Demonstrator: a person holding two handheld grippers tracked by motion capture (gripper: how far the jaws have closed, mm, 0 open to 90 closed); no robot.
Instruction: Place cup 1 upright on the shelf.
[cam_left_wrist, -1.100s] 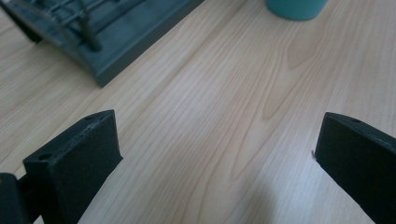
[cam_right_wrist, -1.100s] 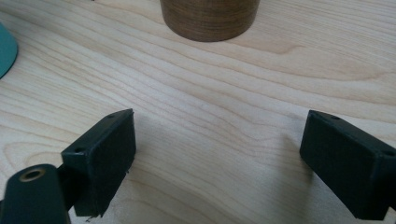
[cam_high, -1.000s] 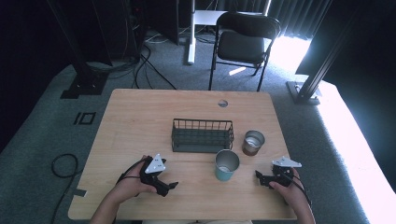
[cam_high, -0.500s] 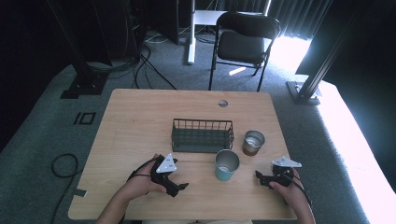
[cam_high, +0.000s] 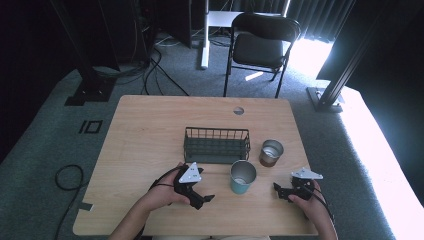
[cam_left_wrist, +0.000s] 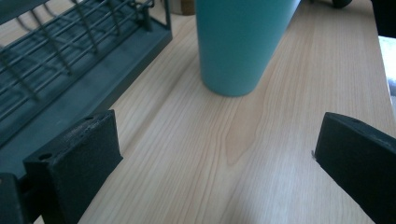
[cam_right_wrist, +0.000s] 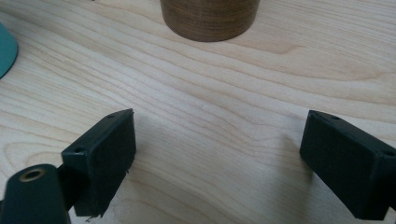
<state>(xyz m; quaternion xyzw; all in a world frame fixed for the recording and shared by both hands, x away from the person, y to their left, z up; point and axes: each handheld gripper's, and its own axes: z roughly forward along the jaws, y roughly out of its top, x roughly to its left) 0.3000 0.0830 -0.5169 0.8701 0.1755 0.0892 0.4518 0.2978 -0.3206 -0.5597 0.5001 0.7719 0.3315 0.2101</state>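
The pale wooden rectangular surface (cam_high: 150, 135) carries a dark wire rectangular basket (cam_high: 216, 145) at its middle, and two cups are set near the basket's right end. The teal tapered metal cup (cam_high: 243, 176) stands upright just near of the basket's right corner; the brown metal cup (cam_high: 271, 153) stands upright to the right of the basket, apart from the teal one.

The step in hand is judged to be an approach to the teal cup. The left tool (cam_high: 205, 198) is held low over the surface, left of the teal cup and pointed toward it; in the left gripper view its jaws are spread wide with nothing between them, and the cup's lower wall (cam_left_wrist: 240, 46) is seen ahead, not yet reached. The right tool (cam_high: 276, 189) is rested on the near right of the surface, jaws likewise wide apart and empty, with the base of the brown cup (cam_right_wrist: 210, 18) ahead of it.

For the next move, the left tool would need to be carried forward until the cup's wall is bracketed by both pads, kept level so the cup is not tipped, then closed.

The teal cup's rim is cut off in the left gripper view, and most of the brown cup in the right gripper view. Whether either cup holds anything cannot be made out.
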